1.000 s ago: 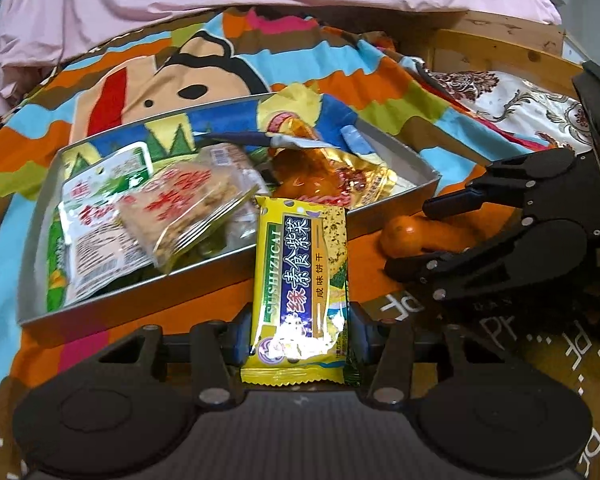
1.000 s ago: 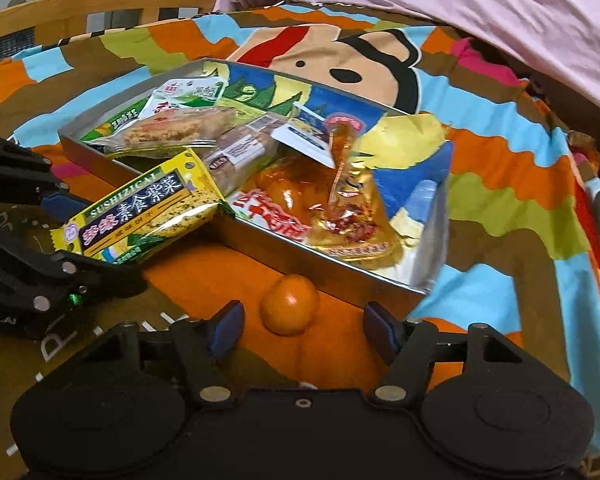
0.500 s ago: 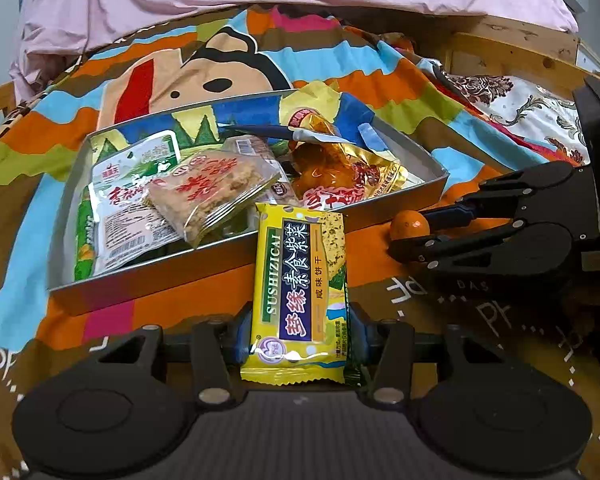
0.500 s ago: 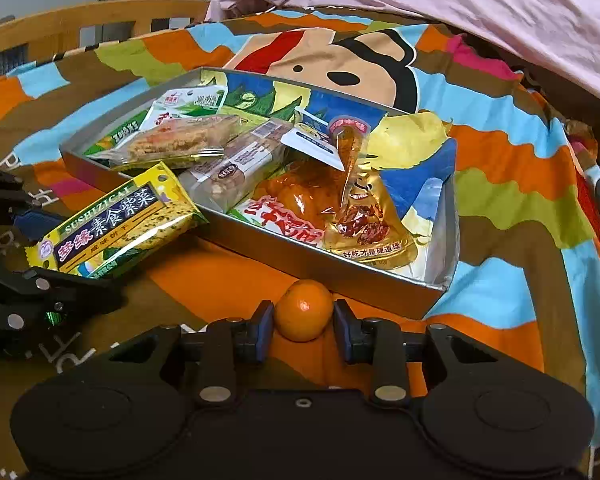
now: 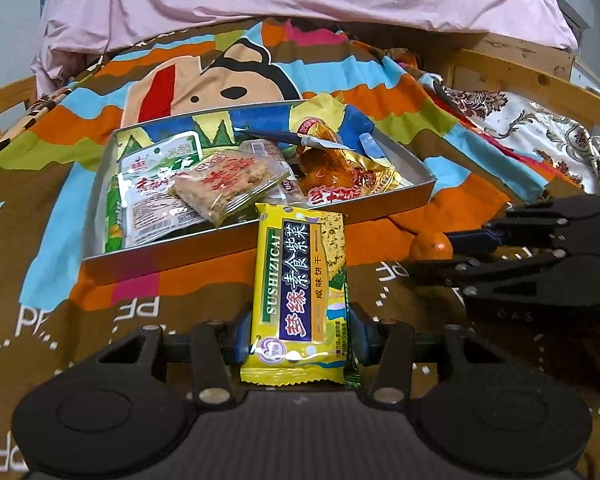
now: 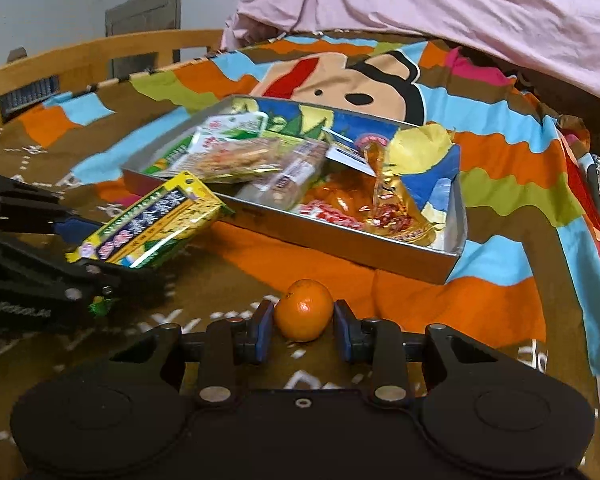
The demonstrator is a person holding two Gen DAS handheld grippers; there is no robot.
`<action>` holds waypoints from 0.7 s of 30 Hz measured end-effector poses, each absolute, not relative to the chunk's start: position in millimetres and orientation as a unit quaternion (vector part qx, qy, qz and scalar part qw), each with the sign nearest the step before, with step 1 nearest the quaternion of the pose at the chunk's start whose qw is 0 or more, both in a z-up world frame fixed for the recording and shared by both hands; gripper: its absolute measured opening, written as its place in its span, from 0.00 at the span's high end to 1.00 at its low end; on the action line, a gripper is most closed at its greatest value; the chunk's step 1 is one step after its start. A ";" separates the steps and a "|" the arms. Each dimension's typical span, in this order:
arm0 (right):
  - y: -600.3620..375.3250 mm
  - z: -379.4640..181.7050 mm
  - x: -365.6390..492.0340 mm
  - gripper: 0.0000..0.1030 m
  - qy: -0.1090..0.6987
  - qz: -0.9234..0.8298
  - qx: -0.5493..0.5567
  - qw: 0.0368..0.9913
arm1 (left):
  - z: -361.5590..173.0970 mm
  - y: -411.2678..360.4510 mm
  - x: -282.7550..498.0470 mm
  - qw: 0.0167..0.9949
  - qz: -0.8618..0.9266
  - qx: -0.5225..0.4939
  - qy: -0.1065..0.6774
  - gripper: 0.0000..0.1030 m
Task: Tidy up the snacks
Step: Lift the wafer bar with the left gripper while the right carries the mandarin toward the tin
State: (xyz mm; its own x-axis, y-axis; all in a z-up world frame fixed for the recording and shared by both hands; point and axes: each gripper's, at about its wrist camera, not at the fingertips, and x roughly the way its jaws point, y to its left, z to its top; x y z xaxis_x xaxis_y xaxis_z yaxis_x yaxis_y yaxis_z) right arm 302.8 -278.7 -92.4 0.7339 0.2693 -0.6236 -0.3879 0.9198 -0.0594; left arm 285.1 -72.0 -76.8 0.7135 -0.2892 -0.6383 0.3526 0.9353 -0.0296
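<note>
In the left wrist view, the lower end of the yellow cracker packet (image 5: 300,292) drops behind the black gripper body, and both pads are mostly covered by its sides. The tangerine (image 5: 431,246) at right centre is half hidden by the right gripper's (image 5: 436,254) dark fingers, whose body is cut off by the right edge. Inside the metal tray (image 5: 416,196), the lower packets lie under the upper ones, so their labels cannot be read. In the right wrist view the tray's snacks (image 6: 236,156) are smeared with blur, and the left gripper (image 6: 112,252) runs out past the left edge. The pink cloth (image 6: 440,4) is cut by the top edge.
</note>
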 end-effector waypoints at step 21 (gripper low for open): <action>-236.3 -42.4 257.1 0.67 0.258 0.221 -0.080 0.937 | -37.5 -25.3 250.1 0.942 -0.141 0.015 0.305 0.50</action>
